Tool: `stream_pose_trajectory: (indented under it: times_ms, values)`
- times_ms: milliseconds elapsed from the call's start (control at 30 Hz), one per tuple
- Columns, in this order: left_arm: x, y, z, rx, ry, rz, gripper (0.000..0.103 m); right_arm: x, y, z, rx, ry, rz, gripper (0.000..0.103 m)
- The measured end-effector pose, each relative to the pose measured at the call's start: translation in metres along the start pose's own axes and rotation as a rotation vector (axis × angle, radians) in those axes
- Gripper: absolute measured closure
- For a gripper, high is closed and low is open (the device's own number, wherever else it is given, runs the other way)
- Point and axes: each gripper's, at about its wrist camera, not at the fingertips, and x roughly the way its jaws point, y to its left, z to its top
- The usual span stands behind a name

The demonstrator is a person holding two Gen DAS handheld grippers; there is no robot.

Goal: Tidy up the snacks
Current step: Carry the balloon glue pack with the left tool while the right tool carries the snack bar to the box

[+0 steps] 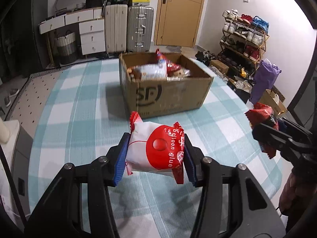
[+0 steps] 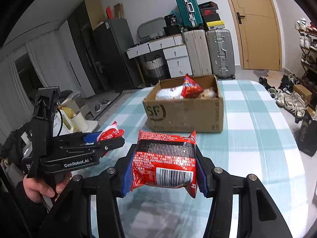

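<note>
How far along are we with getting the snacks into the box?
Done: several packets already lie in the cardboard box. In hand: left gripper clamps a white-and-red packet; right gripper clamps a red packet. Left: dropping both in; no other loose snacks are visible on the tablecloth.

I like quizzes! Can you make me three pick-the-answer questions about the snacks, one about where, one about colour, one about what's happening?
1. Where is the cardboard box?
A. on the checked tablecloth
B. on the floor
C. on the shoe rack

2. What colour is the packet with the barcode?
A. green
B. red
C. purple

3. What is the left hand-held gripper doing?
A. hanging open with nothing in it
B. squeezing a white and red packet
C. resting inside the box

Answers:
1 A, the box stands on the blue and white checked tablecloth.
2 B, its wrapper is red, held in the right hand-held gripper.
3 B, its blue pads press both sides of the white and red packet.
</note>
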Motion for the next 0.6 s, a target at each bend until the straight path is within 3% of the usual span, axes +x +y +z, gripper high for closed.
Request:
stream_pose_trajectory:
  times_ms: [600]
  values:
    - [0.023,0.021,0.112,-0.020,0.002,-0.040,0.056,0.023,-0.015,0.093,-0.075,-0.054,-0.012,0.050]
